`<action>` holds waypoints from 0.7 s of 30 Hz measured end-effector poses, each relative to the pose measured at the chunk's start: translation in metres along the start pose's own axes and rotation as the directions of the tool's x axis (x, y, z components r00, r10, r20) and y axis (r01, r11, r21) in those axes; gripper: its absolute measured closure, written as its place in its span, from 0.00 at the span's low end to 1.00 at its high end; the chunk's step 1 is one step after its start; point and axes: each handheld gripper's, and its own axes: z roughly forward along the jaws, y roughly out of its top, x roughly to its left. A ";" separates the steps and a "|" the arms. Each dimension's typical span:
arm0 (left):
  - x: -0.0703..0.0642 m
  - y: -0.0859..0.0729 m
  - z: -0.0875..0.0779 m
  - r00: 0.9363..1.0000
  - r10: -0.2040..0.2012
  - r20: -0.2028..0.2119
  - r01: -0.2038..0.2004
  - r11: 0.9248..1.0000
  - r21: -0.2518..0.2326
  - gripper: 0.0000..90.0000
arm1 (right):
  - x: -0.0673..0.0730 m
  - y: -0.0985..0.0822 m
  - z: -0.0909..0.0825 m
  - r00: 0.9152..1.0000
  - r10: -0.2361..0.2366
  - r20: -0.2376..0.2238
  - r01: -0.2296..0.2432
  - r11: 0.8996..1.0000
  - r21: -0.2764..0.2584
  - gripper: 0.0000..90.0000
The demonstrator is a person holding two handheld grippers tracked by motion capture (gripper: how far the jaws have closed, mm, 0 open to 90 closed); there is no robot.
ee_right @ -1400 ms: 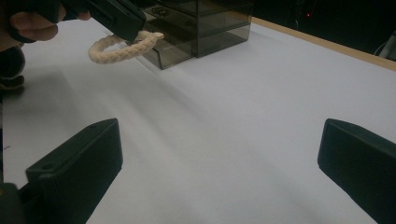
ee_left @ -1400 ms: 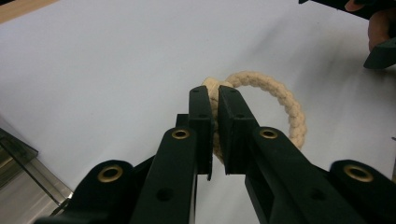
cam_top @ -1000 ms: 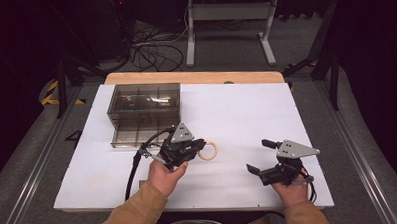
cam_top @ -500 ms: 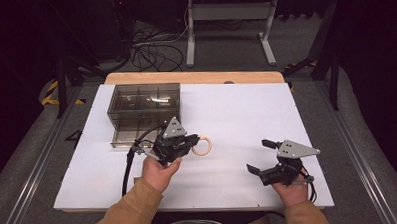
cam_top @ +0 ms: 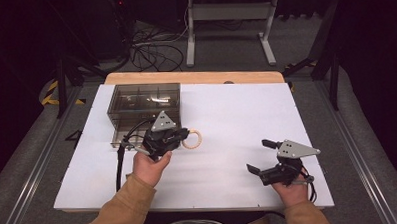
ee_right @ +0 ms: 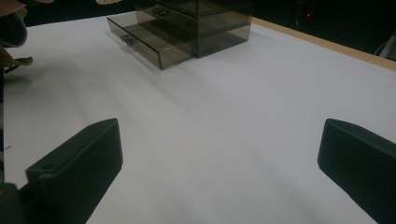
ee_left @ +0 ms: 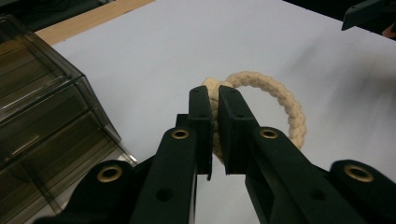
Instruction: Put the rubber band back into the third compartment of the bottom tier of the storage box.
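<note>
Here the left gripper (ee_left: pixel 214 112) pinches the rope ring (ee_left: pixel 285 105) just beside the smoky drawer box (cam_top: pixel 143 101), its lower drawer (cam_top: pixel 132 133) pulled out, while the right gripper (cam_top: pixel 262 155) idles open, and so thin a bite could let the ring swing or slip free before reaching the drawer.

High view: fixed above the near edge, facing forward and down over the whole white counter (cam_top: pixel 236 110). Left tool (ee_left: pixel 215 116) view: close, low, looking along its jaws. Right tool (ee_right: pixel 219 158) view: low, facing the far-left smoky drawer box (ee_right: pixel 187 28), shared by all three views.
</note>
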 end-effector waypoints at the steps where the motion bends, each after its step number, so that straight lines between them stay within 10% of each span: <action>1: 0.001 0.000 -0.001 1.000 -0.008 -0.001 0.008 1.000 -0.001 0.94 | 0.000 0.000 0.000 1.000 0.000 0.000 0.000 1.000 0.000 0.00; 21: 0.026 -0.004 -0.010 0.997 -0.053 -0.052 0.054 0.999 0.002 0.94 | 0.000 0.000 0.000 1.000 0.005 -0.003 -0.005 1.000 0.000 0.00</action>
